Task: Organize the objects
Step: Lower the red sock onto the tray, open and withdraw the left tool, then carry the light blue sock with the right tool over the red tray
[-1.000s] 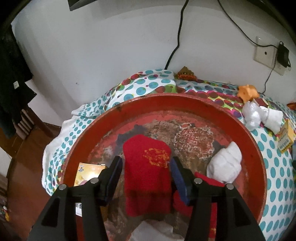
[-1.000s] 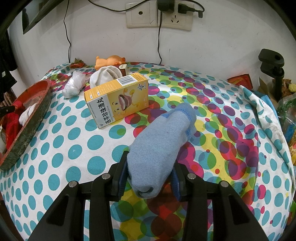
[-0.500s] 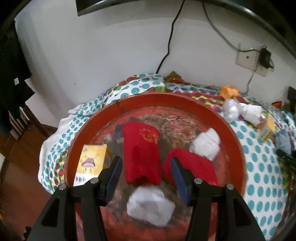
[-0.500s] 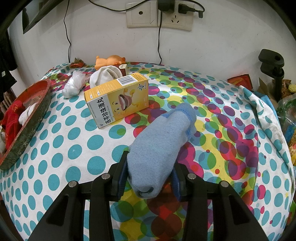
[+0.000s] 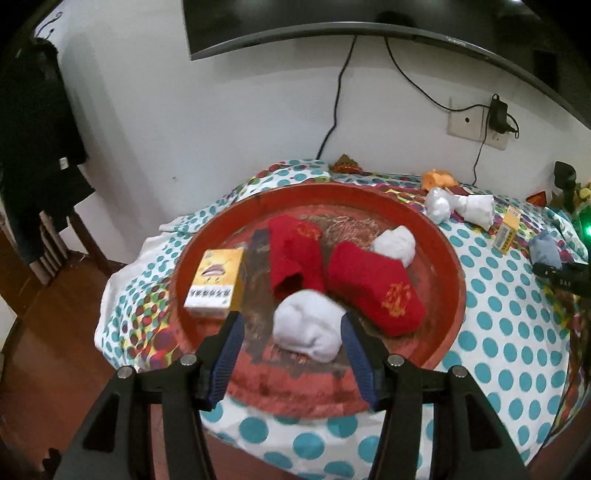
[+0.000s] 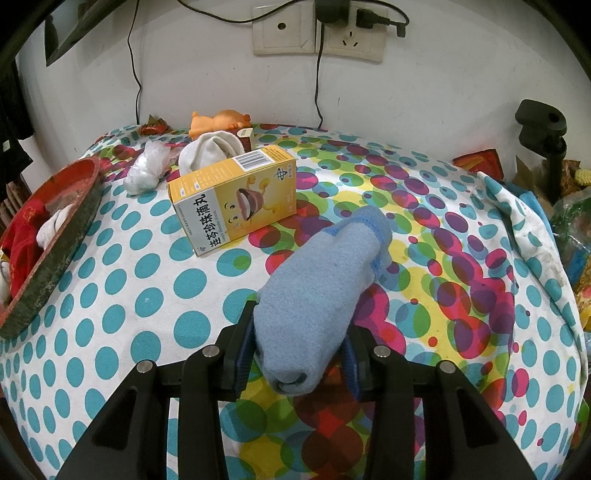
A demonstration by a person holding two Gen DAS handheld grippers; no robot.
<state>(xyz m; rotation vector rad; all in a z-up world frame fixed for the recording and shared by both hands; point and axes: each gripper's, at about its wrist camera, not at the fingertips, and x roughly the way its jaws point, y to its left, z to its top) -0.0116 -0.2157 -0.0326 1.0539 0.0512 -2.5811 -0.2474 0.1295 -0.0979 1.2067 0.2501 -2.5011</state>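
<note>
Right gripper (image 6: 297, 345), angled down, jaws closing on the blue sock (image 6: 317, 295); bare cloth (image 6: 122, 314) left. Left gripper (image 5: 291, 343) spread above the tray (image 5: 448, 258) rim.

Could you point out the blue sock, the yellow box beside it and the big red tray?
blue sock (image 6: 325, 291): right wrist view, middle of the roll.
yellow box (image 6: 236, 199): right wrist view, its printed front.
red tray (image 5: 448, 258): left wrist view, right-hand rim.

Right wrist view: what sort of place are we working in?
Most likely a room in a home: a table under a polka-dot cloth against a white wall with sockets, a wall-mounted TV, and socks and a medicine box lying about.
</note>
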